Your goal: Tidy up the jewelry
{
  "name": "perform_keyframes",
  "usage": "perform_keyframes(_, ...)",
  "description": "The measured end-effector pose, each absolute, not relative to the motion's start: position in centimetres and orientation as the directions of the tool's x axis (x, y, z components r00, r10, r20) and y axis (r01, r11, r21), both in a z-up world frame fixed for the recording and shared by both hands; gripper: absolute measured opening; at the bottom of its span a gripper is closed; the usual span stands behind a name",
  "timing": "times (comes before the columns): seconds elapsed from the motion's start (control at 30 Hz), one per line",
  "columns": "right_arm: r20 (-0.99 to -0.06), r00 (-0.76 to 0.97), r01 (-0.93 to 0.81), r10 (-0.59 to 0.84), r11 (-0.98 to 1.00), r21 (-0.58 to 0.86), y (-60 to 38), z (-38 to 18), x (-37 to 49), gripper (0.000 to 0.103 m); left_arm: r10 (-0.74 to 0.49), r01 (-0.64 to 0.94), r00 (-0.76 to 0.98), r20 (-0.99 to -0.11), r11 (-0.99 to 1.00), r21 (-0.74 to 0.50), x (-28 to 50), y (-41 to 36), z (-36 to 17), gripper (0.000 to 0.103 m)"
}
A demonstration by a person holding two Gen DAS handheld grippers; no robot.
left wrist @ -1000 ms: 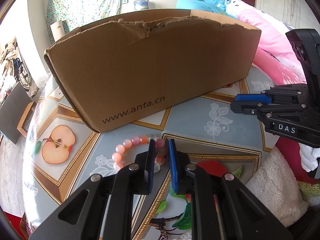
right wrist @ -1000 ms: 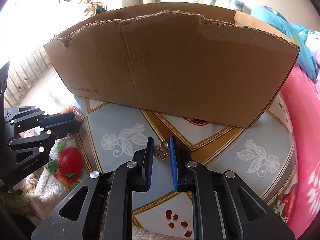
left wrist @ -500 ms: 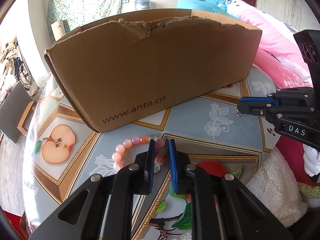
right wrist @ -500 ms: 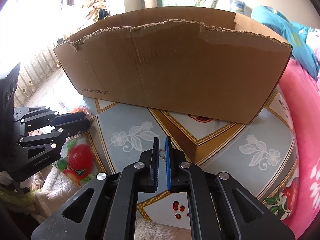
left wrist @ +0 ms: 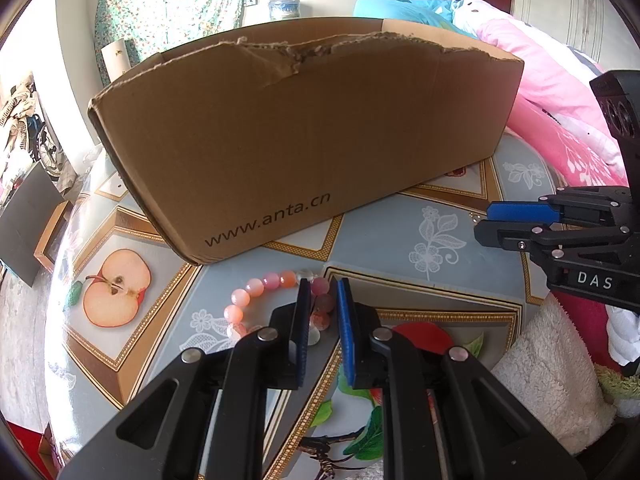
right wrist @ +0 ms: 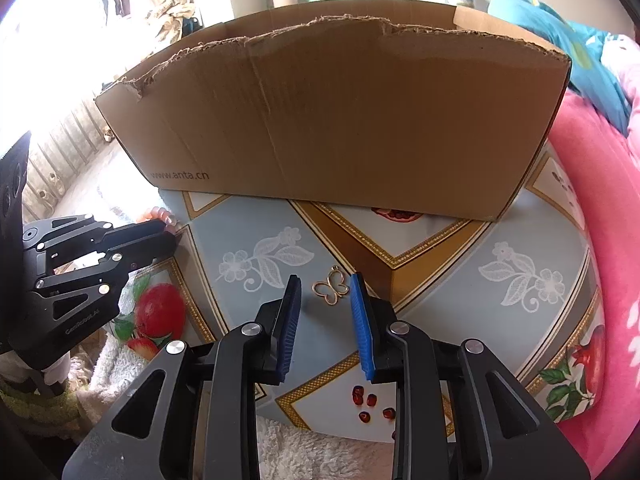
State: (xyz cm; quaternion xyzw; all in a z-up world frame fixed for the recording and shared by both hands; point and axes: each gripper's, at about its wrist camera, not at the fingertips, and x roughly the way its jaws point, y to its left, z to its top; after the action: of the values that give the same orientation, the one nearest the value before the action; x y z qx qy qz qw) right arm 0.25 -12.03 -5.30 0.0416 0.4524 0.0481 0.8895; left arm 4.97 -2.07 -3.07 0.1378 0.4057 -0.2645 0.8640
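Grippers: left gripper (left wrist: pixel 322 292) sits low over the table with its blue pads narrowly parted around one side of the bead bracelet (left wrist: pixel 276 304); whether the pads actually press the beads cannot be told.
Right gripper (right wrist: pixel 325 292): jaws well apart, holding nothing, one pad on each side of the butterfly pendant (right wrist: pixel 331 290).
Bracelet: pink and orange beads lying on the tablecloth (left wrist: pixel 400 236), its loop partly hidden behind the left finger.
Pendant: thin gold butterfly outline, flat on the blue-grey cloth between the right pads, touching neither.
Cloth: printed with white flowers, gold borders, a halved apple (left wrist: pixel 117 288) and pomegranate seeds (right wrist: pixel 370 402).
Towel: white fleecy towel (left wrist: pixel 548 380) at the near table edge.
Box: open cardboard box (right wrist: pixel 332 120) with torn upper rim and printed web address, standing on the table beyond both pieces of jewelry.
Beyond: pink bedding (right wrist: pixel 604 184) to the right, floral curtain (left wrist: pixel 172 12) behind.
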Motion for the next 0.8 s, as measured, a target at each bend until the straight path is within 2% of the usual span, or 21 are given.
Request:
perform_keyframes(0.4, -0.787, 0.611, -0.085, 0.081, 0.996, 0.037, -10.5, -5.5, 0.1, 0.025, -0.358, 0.567, 0.523, -0.773, 0.824, 0.002, 5.2, -1.8, -3.0, 0.013)
perform_keyframes(0.47, -0.789, 0.609, -0.091, 0.085, 0.995, 0.037, -10.4, -5.5, -0.2, 0.023, -0.357, 0.567, 0.524, -0.773, 0.824, 0.004, 5.2, -1.8, -3.0, 0.013)
perform_keyframes(0.57, -0.789, 0.608, -0.090, 0.086, 0.995, 0.039, -10.5, -5.5, -0.3, 0.015, -0.356, 0.565, 0.526, -0.772, 0.825, 0.005, 5.2, -1.8, -3.0, 0.013)
perform_keyframes(0.8, -0.789, 0.606, -0.085, 0.100, 0.995, 0.061, -11.5, -5.7, 0.4, 0.014, -0.357, 0.568, 0.527, -0.771, 0.823, 0.008, 5.1, -2.0, -3.0, 0.013)
